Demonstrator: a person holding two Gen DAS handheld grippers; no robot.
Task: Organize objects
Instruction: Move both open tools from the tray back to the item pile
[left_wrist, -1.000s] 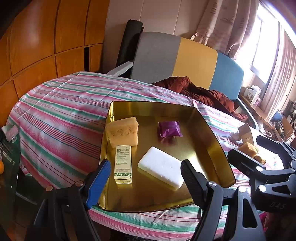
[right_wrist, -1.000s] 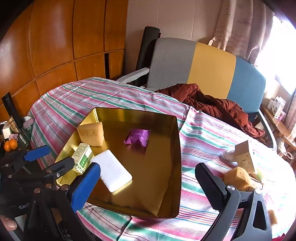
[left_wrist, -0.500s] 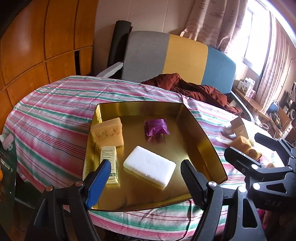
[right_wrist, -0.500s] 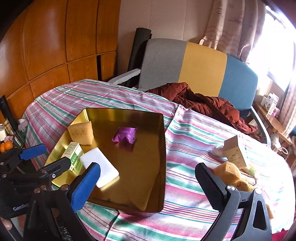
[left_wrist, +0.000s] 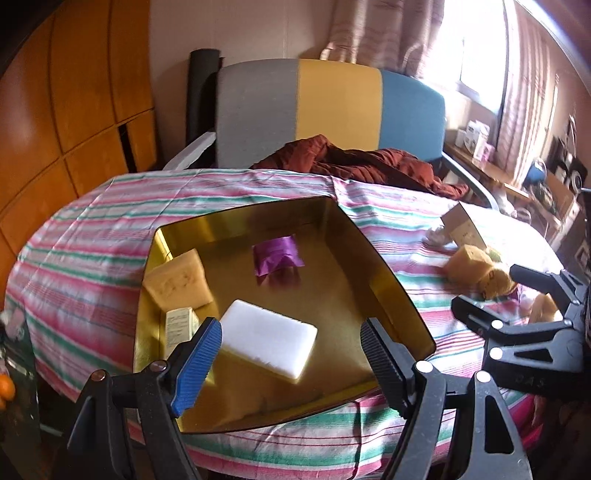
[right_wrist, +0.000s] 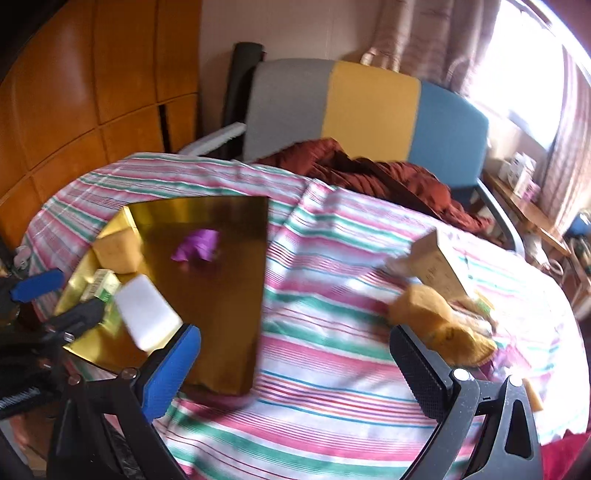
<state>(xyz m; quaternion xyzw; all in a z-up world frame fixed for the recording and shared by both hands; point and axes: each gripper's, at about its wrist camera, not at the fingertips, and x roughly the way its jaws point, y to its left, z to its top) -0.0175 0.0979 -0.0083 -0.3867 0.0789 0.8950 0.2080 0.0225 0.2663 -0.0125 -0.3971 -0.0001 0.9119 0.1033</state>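
Note:
A gold tray (left_wrist: 391, 280) (right_wrist: 236, 295) lies on the striped table. It holds a yellow sponge (left_wrist: 177, 282) (right_wrist: 118, 247), a purple packet (left_wrist: 277, 254) (right_wrist: 197, 245), a white block (left_wrist: 267, 341) (right_wrist: 147, 317) and a small green-and-cream box (left_wrist: 177, 325) (right_wrist: 99, 288). My left gripper (left_wrist: 290, 354) is open and empty above the tray's near edge. My right gripper (right_wrist: 295, 365) is open and empty over the cloth right of the tray. Loose on the cloth at the right are a cardboard box (right_wrist: 439, 266) (left_wrist: 463, 229) and yellow sponges (right_wrist: 436, 321) (left_wrist: 476, 267).
A grey, yellow and blue chair (left_wrist: 332, 110) with a rust-red garment (left_wrist: 354, 162) stands behind the table. Wooden cabinets (left_wrist: 74, 110) line the left. A shelf with small items (left_wrist: 517, 177) is under the window at the right.
Both grippers have swung to the right. The tray has slid left in both views and the loose pile at the right is nearer the right gripper. Jaws stay open.

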